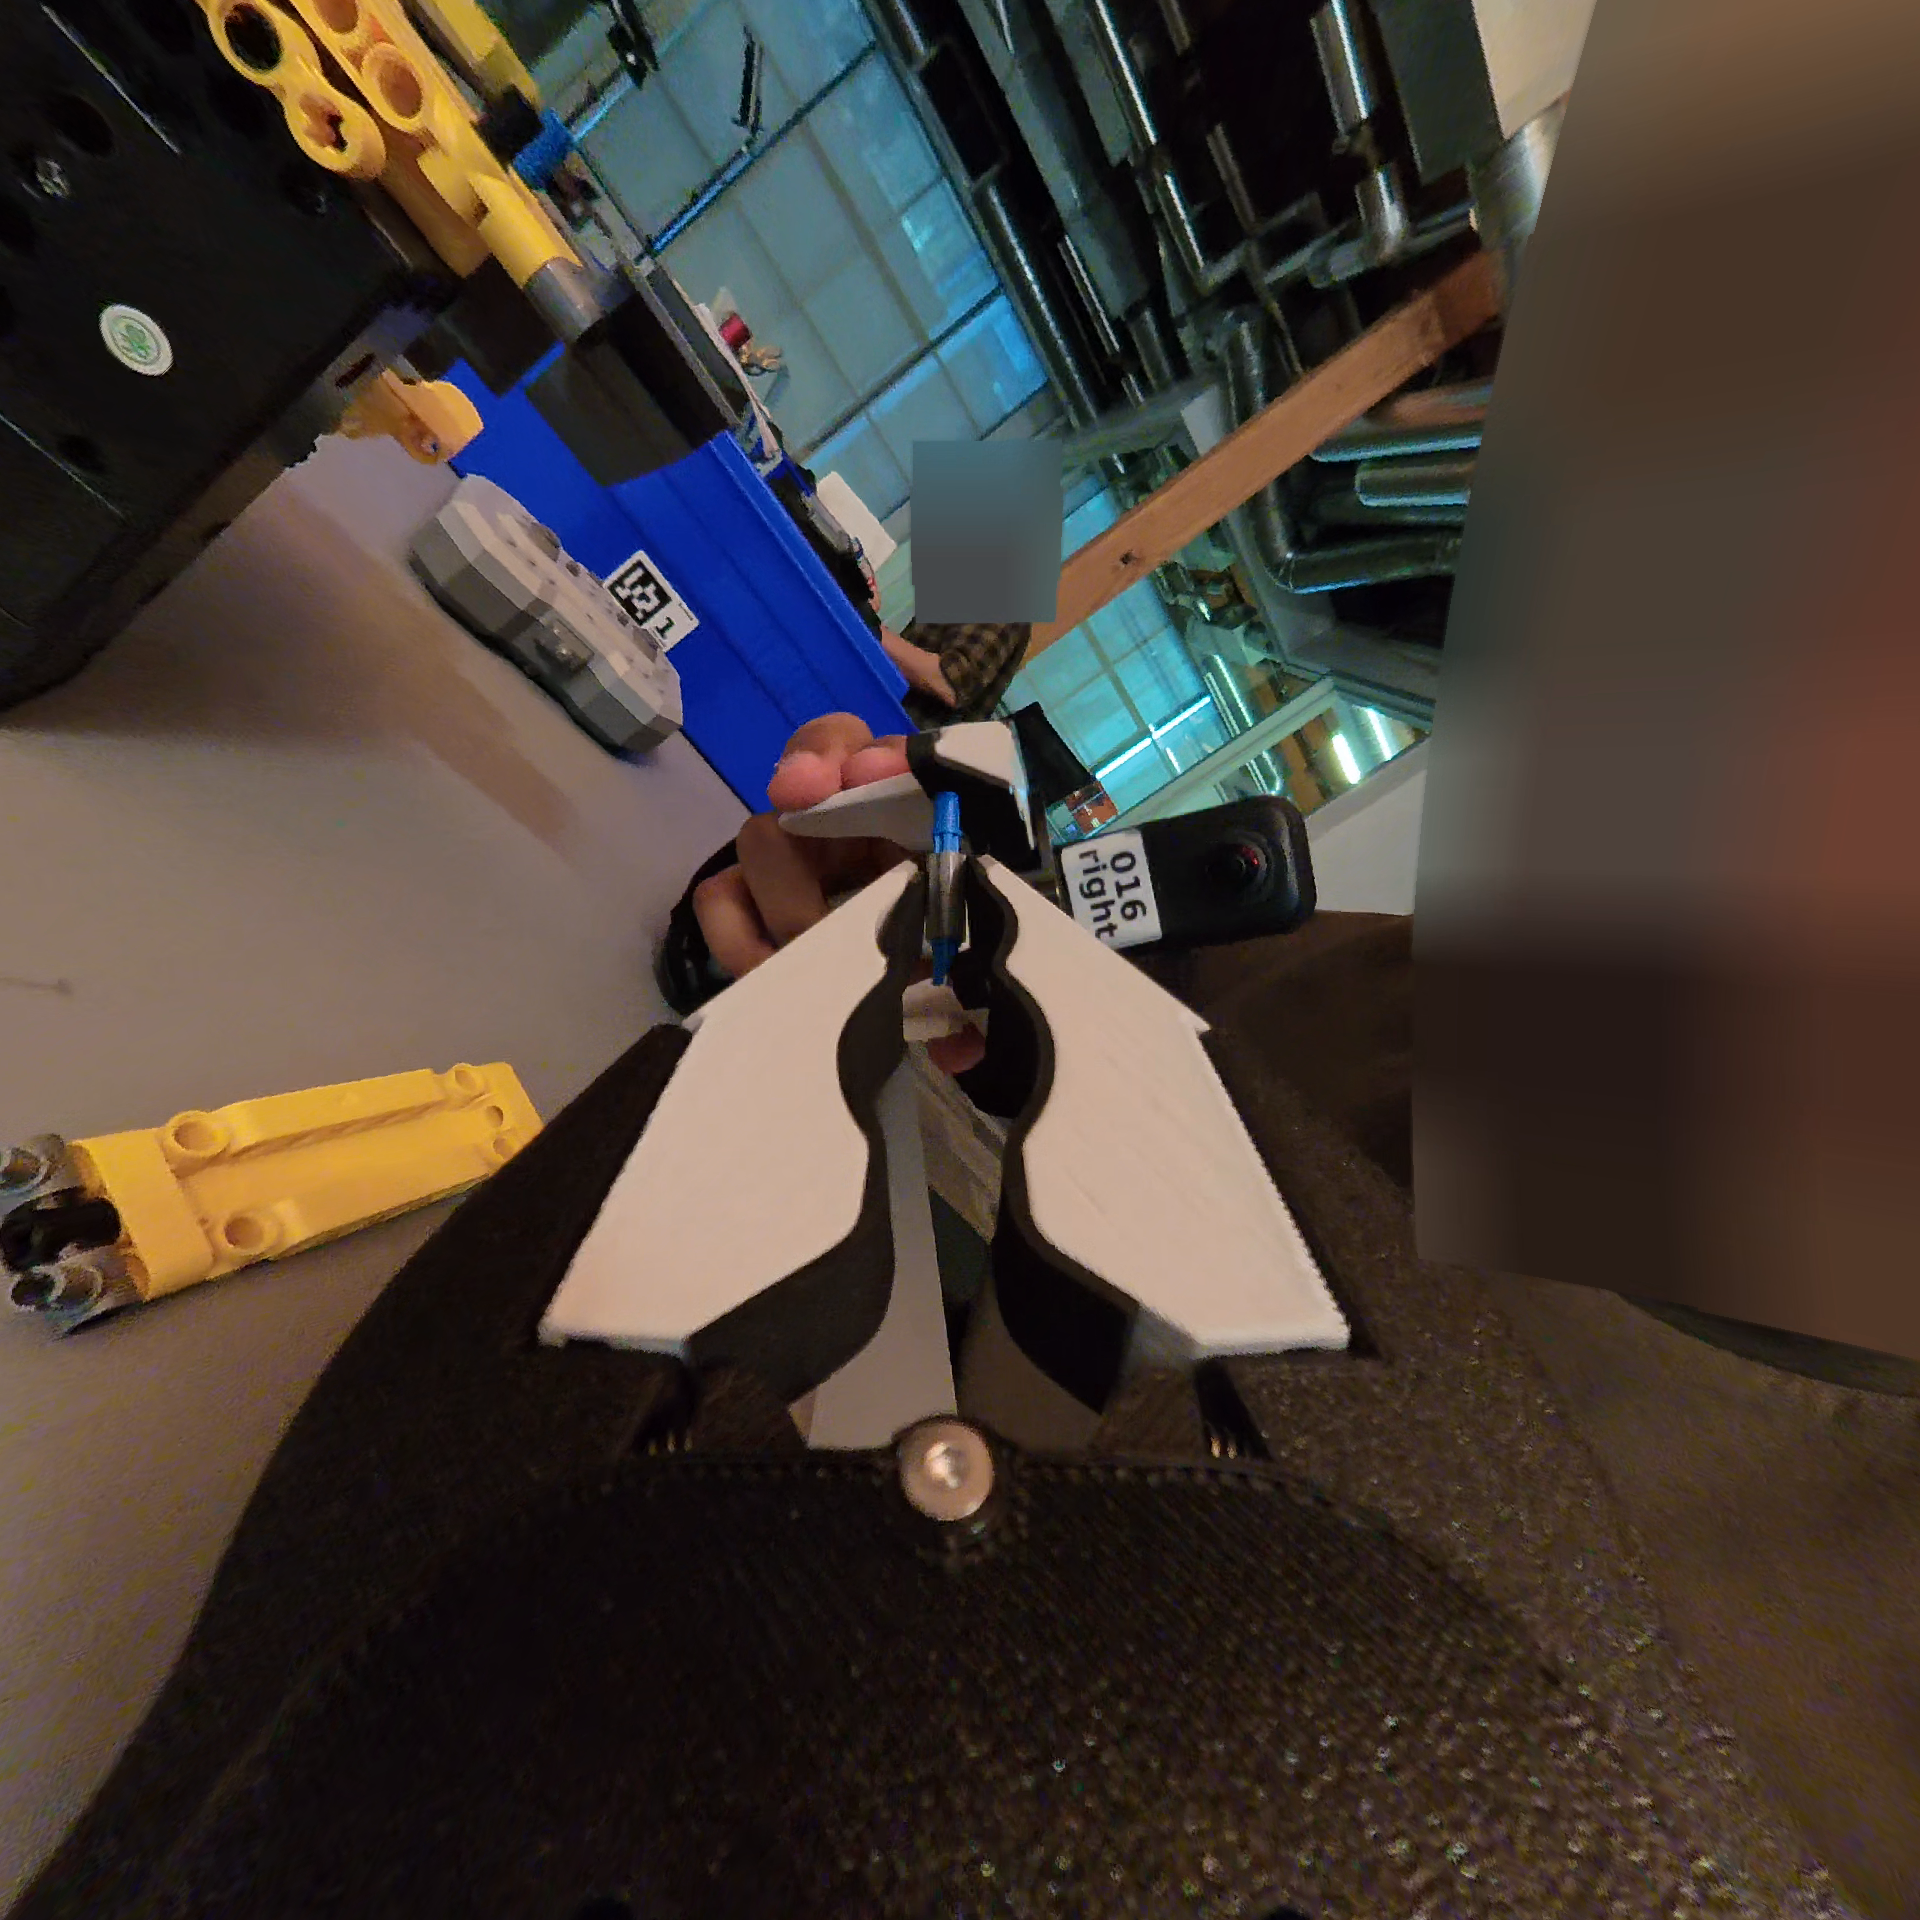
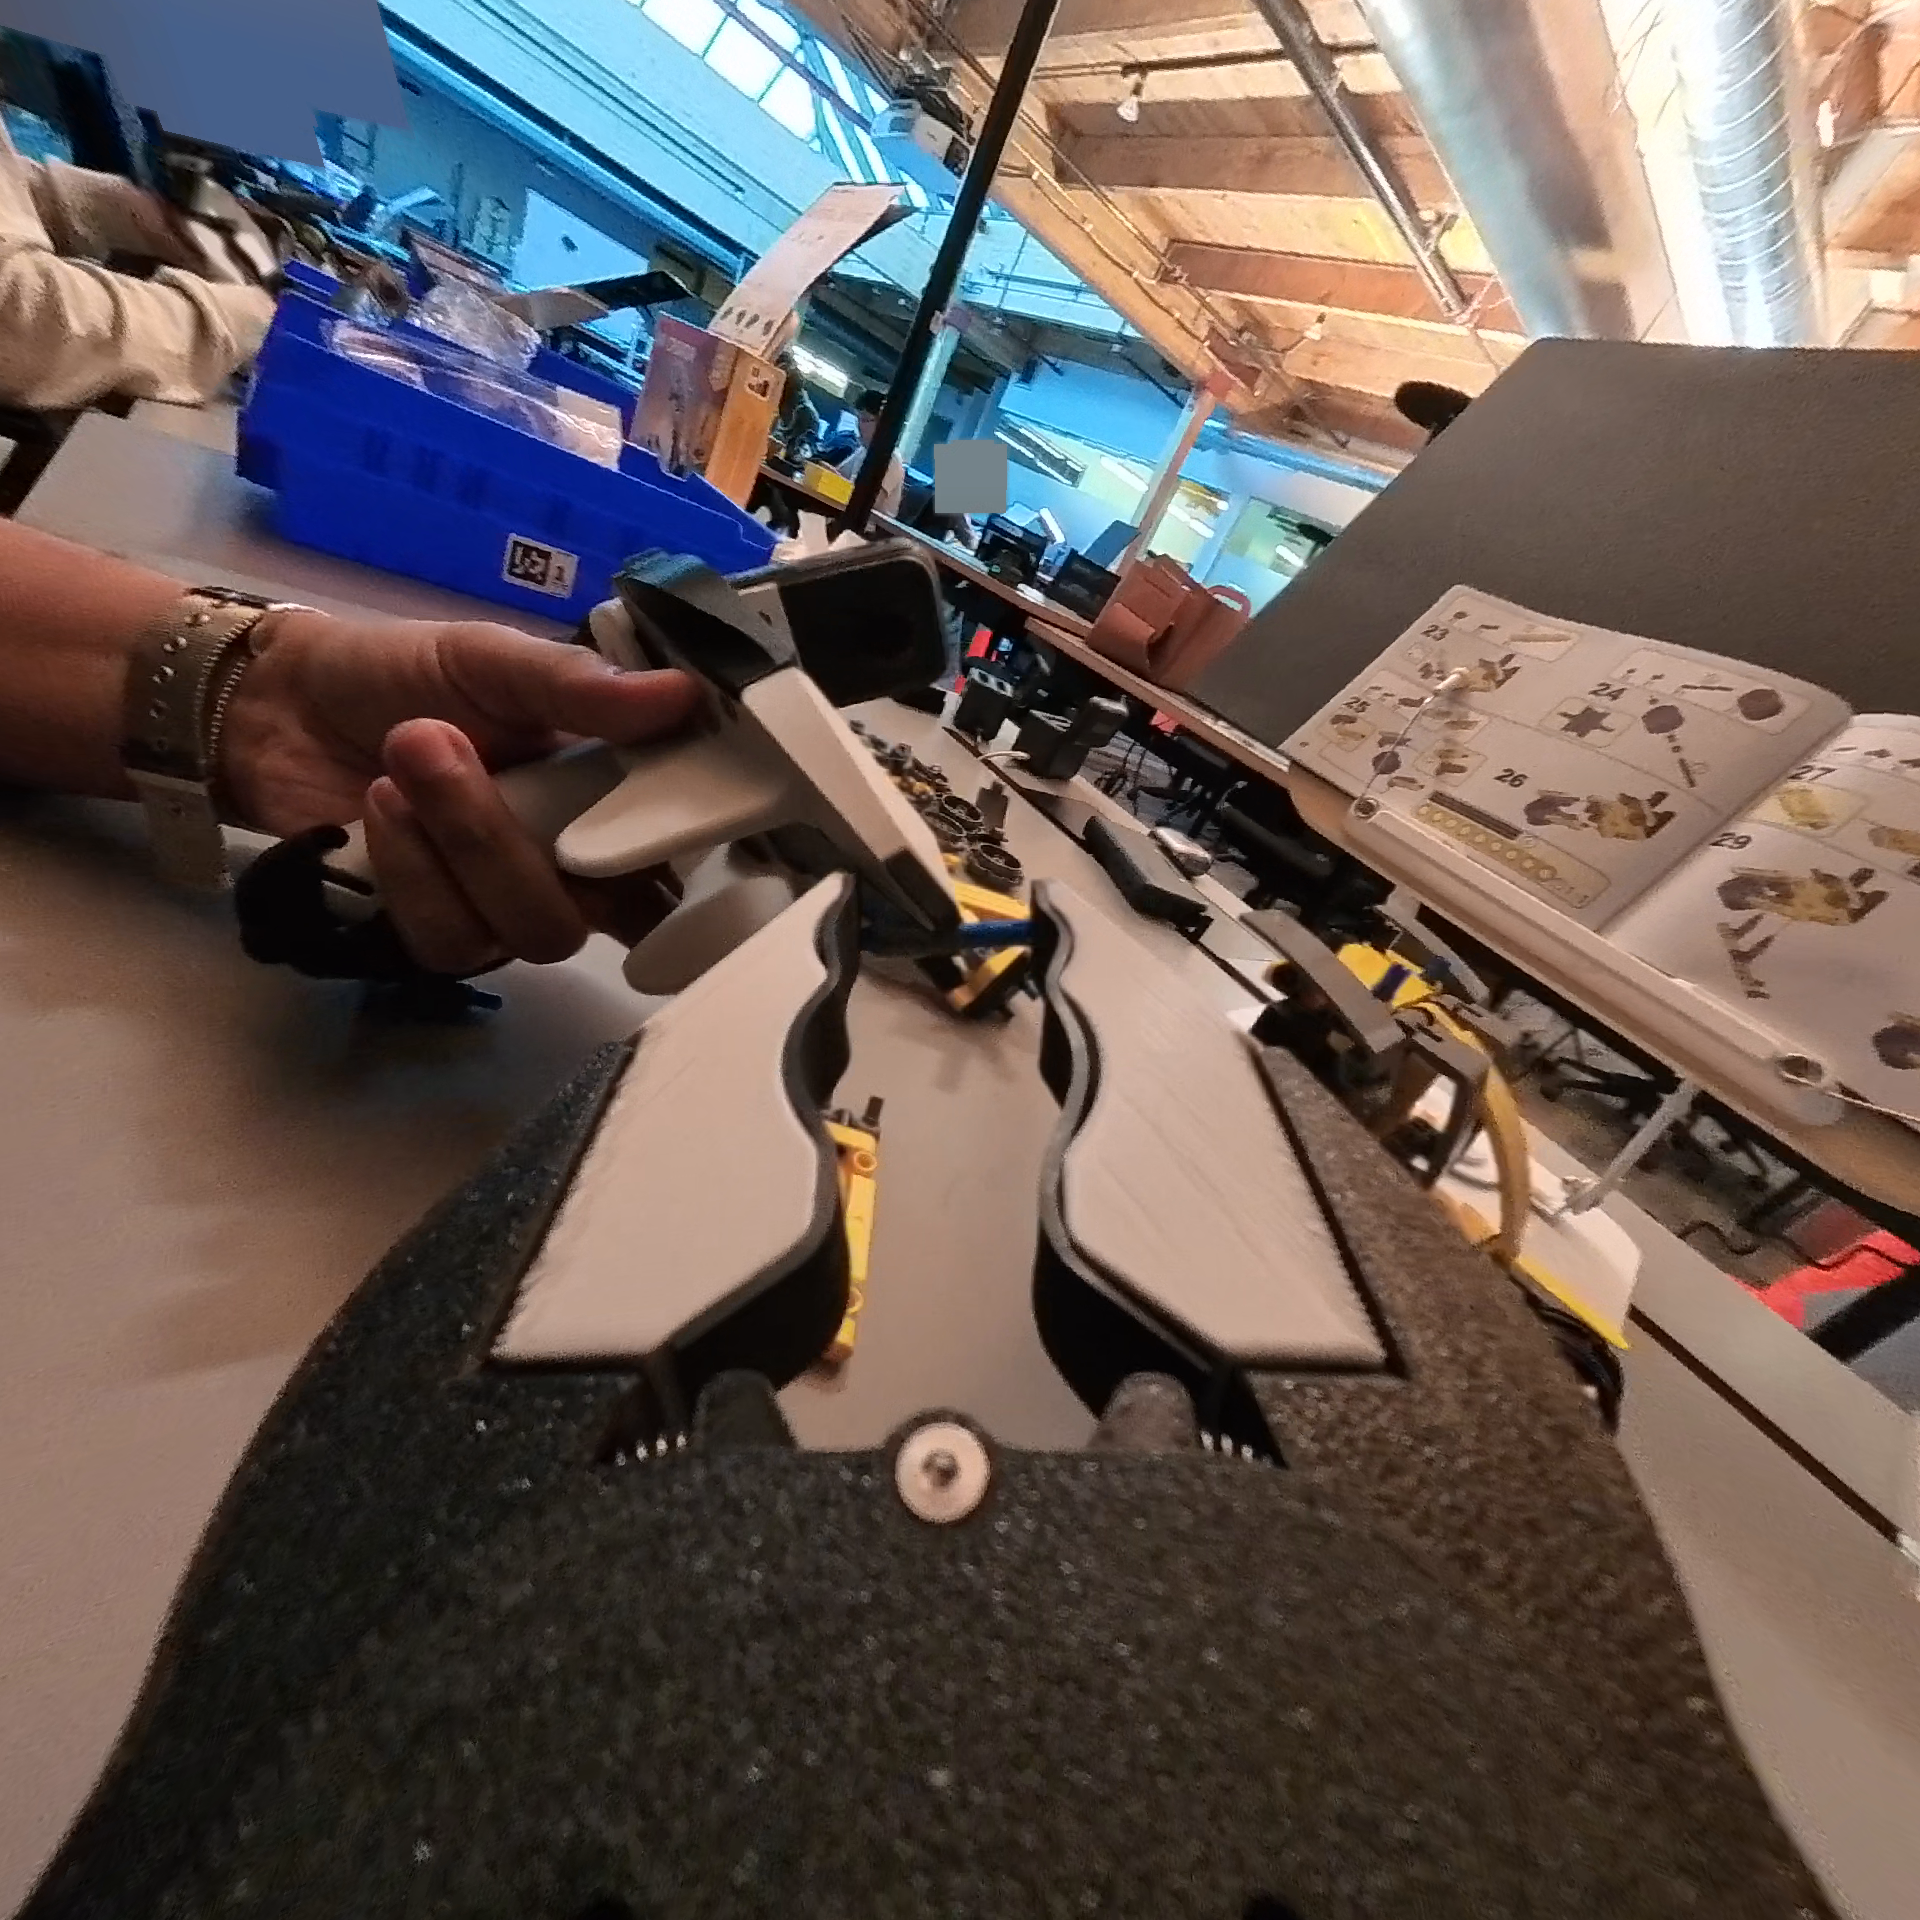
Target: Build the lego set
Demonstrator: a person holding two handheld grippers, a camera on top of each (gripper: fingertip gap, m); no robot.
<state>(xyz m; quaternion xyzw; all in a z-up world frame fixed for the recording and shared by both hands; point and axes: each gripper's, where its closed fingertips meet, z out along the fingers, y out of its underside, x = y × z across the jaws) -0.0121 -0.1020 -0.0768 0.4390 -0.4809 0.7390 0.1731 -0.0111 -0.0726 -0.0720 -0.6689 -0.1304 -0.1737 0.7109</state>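
Fingers of the left gripper (image 1: 943, 904) are pressed nearly together, pinching a small grey-and-blue connector piece (image 1: 943, 894) at their tips. Just past that piece sits the right gripper (image 2: 940, 920), seen there as a black camera body (image 1: 1205, 868) with a white label, held by a hand (image 1: 790, 862).

From the right wrist view, the right gripper's fingers (image 2: 717, 1122) are spread wide, with the grey table (image 2: 187, 1143) showing between them. Between their tips the left gripper's narrow nose comes down at a slant, carrying a thin blue pin (image 2: 987, 932) that touches a small yellow-and-black brick assembly (image 2: 982, 982) lying on the table. Whether the right fingertips touch that pin I cannot tell. A hand (image 2: 436, 769) with a bracelet at the wrist grips the left gripper's handle.

Beside the brick assembly, nearer the camera, a yellow beam (image 2: 857, 1174) lies partly hidden under the right gripper's left finger. Beyond the assembly stands a blue bin (image 2: 416, 468); to its right an open instruction booklet (image 2: 1558, 769) rests on a slanted stand. In the left wrist view a yellow panel piece (image 1: 281, 1174) lies on the table.
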